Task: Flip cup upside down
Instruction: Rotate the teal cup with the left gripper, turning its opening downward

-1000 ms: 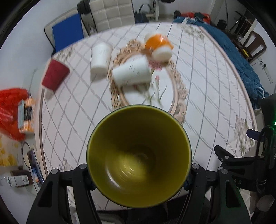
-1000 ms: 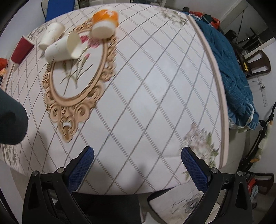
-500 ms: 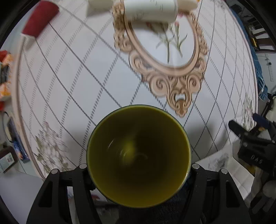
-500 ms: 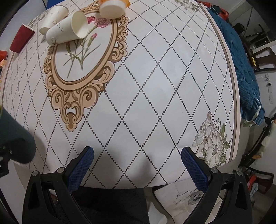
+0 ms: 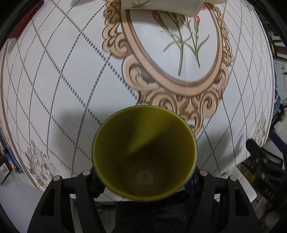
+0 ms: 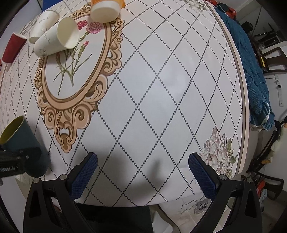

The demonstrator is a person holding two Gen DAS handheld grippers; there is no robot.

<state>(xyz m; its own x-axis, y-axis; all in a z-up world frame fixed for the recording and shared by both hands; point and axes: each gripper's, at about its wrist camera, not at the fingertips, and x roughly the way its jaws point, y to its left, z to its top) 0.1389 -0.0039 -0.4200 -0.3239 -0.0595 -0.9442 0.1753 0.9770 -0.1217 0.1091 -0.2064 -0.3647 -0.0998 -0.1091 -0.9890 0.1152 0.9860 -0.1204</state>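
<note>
My left gripper is shut on a dark teal cup with a yellow-green inside. The cup's mouth faces the table, tilted down over the near edge by the ornate oval print. In the right wrist view the same cup shows at the far left, held tilted in the left gripper, mouth up and away. My right gripper is open and empty above the table's near edge.
A white paper cup lies on its side on the oval print; it also shows in the left wrist view. Another white cup, a red cup and an orange cup stand behind. A blue cloth hangs at the right.
My left gripper has tipped the teal cup forward and down, so the view swung from the far room to the tabletop. The right gripper has lowered slightly.
</note>
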